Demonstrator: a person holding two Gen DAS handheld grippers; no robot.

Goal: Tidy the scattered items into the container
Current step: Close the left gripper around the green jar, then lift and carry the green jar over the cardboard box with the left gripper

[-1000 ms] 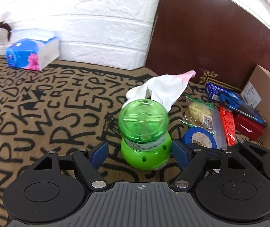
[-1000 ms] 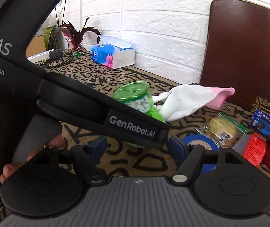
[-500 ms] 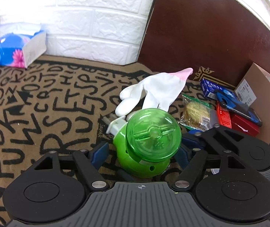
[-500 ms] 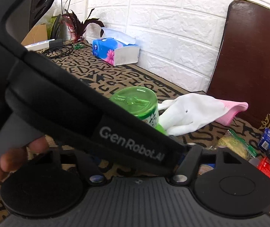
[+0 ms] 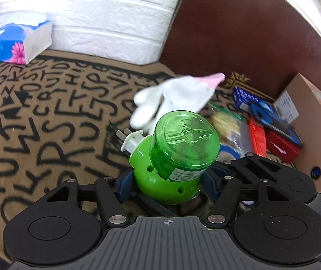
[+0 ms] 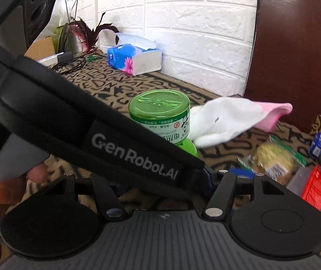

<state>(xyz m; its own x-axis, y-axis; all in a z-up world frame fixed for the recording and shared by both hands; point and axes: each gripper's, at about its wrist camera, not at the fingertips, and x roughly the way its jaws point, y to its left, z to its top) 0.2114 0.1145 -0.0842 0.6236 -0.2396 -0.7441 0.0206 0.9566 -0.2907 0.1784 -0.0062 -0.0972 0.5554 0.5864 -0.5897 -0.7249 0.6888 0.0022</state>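
**Grip on a round green body, with a crowded path to the box**

Slippage is the main worry. Going left to right across the left wrist view: the tissue box sits far off by the white wall, well clear. In the centre the left gripper is clamped on the green mosquito-repellent plug-in, its blue pads pressing the rounded lower body from both sides. That body is smooth and curved, and the heavier clear-green bottle leans up and to the right, so the thing could roll between the pads or squirt out if it is swung quickly. Its white plug prongs stick out to the left and could catch on the letter-patterned cloth. Just behind lies the white glove, which might be dragged along. Further right, the snack packet, red packs and blue case crowd the foot of the cardboard box, the likely container, so a low carry could knock them.

In the right wrist view the right gripper stands apart with nothing of its own between the fingers; the left tool's black arm crosses in front of it, so the two could collide.

Against a second ago: the plug-in then stood upright on the cloth between wider-set fingers. The left jaws have just been closing on it, and it now sits tilted, plug showing. The right jaws have narrowed a little, on nothing.
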